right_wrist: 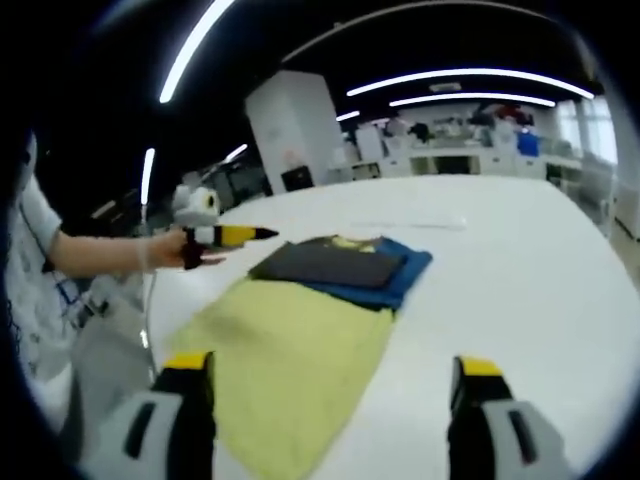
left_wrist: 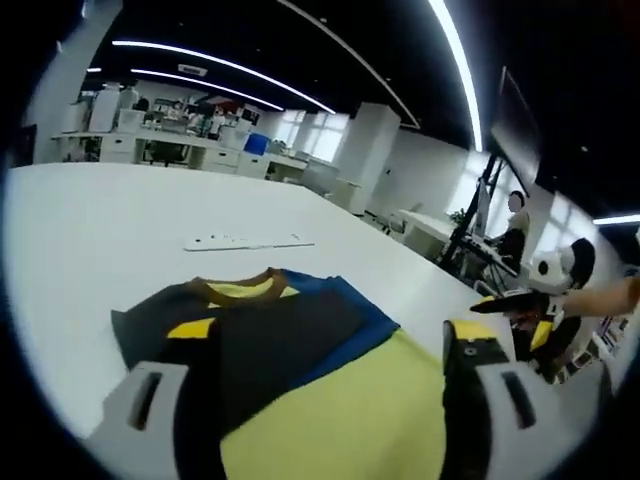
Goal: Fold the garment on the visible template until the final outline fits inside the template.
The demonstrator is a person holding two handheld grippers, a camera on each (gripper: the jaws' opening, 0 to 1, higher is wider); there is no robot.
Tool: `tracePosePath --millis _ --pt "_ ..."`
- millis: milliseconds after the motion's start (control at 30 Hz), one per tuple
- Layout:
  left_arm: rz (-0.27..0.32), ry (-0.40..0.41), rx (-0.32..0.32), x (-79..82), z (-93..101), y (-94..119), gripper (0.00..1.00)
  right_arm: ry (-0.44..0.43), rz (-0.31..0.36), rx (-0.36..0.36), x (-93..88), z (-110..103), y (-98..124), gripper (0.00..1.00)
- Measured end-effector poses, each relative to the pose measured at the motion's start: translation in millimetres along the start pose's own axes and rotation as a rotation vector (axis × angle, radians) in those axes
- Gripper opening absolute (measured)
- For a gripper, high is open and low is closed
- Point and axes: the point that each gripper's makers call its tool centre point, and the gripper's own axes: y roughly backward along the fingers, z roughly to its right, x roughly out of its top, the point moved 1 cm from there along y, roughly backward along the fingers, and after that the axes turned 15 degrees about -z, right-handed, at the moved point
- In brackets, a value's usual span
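A garment lies partly folded on the white table [left_wrist: 90, 230]. Its yellow lower part [left_wrist: 340, 410] is nearest, and a dark grey panel [left_wrist: 270, 340] lies over a blue layer [left_wrist: 365, 320] near the collar [left_wrist: 240, 290]. My left gripper [left_wrist: 315, 420] hovers open over the yellow part, jaws wide apart. My right gripper [left_wrist: 505, 300] comes in from the right, off the cloth. In the right gripper view the garment [right_wrist: 290, 350] lies ahead and left. My right gripper [right_wrist: 330, 425] is open above its edge. My left gripper [right_wrist: 230, 236] is held in a hand beyond the cloth's left side.
A flat white strip [left_wrist: 250, 242] lies on the table beyond the collar, also in the right gripper view [right_wrist: 410, 224]. Office desks and boxes [left_wrist: 180, 130] stand far behind. A person sits at the back right [left_wrist: 513, 235]. Bare table [right_wrist: 530, 290] lies right of the garment.
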Motion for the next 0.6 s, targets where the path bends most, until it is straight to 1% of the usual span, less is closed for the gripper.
tracePosePath --millis 100,133,233,367,400,467,533,600 --pt "-0.004 0.03 0.011 -10.9 -8.1 13 0.86 -0.007 0.014 -0.007 0.4 -1 -1 0.96" --pt "-0.003 0.033 0.02 -13.9 -8.3 19 0.86 -0.015 0.009 -0.001 -0.8 -2 -1 0.95" --pt "-0.004 0.038 0.029 -21.5 -10.3 35 0.83 -0.003 0.002 -0.006 -2.0 -3 -2 0.95" --pt "-0.023 0.039 0.049 -36.7 -12.1 56 0.81 -0.002 -0.004 0.001 -3.1 -4 -3 0.93" --pt "-0.024 0.041 0.051 -38.3 -12.4 58 0.8 0.001 -0.007 -0.006 -3.8 -4 -4 0.94" --pt "-0.04 0.073 0.051 -49.7 -13.0 68 0.78 -0.002 -0.006 -0.004 -5.2 -4 -4 0.94" --pt "-0.053 0.079 0.074 -62.3 -15.7 77 0.76 -0.009 -0.015 -0.005 -9.2 -4 -4 0.93" --pt "-0.057 0.101 0.084 -72.7 -18.6 85 0.76 -0.01 -0.021 -0.006 -12.4 -5 -4 0.91"
